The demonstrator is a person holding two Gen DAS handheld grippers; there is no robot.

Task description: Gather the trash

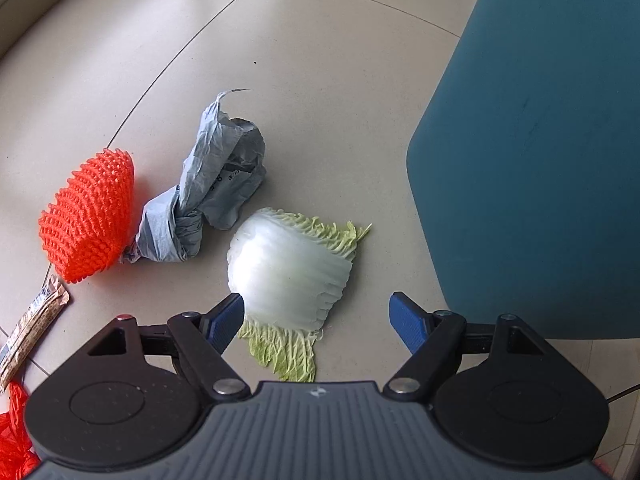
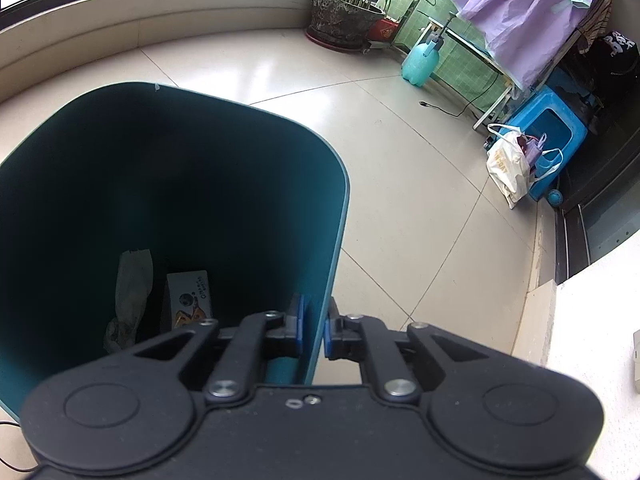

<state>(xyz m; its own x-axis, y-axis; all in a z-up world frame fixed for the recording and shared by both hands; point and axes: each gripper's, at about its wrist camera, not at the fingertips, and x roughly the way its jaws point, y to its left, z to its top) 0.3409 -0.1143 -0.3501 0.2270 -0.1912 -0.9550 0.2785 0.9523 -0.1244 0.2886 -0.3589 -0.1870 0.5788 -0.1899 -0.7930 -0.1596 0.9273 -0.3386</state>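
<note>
A white and pale green cabbage piece (image 1: 290,276) lies on the tiled floor. My left gripper (image 1: 316,316) is open just above it, with the cabbage between and ahead of the blue pads. A crumpled grey bag (image 1: 212,192) and an orange foam net (image 1: 90,220) lie to its left. A teal trash bin (image 1: 540,160) stands to the right. My right gripper (image 2: 314,330) is shut on the bin's rim (image 2: 320,312). Inside the bin lie a white wrapper (image 2: 132,284) and a printed carton (image 2: 188,296).
A snack wrapper (image 1: 32,328) and more orange netting (image 1: 14,440) lie at the far left. In the right wrist view a plant pot (image 2: 340,16), a spray bottle (image 2: 420,60), a blue stool (image 2: 552,136) and a plastic bag (image 2: 508,164) stand along the far wall.
</note>
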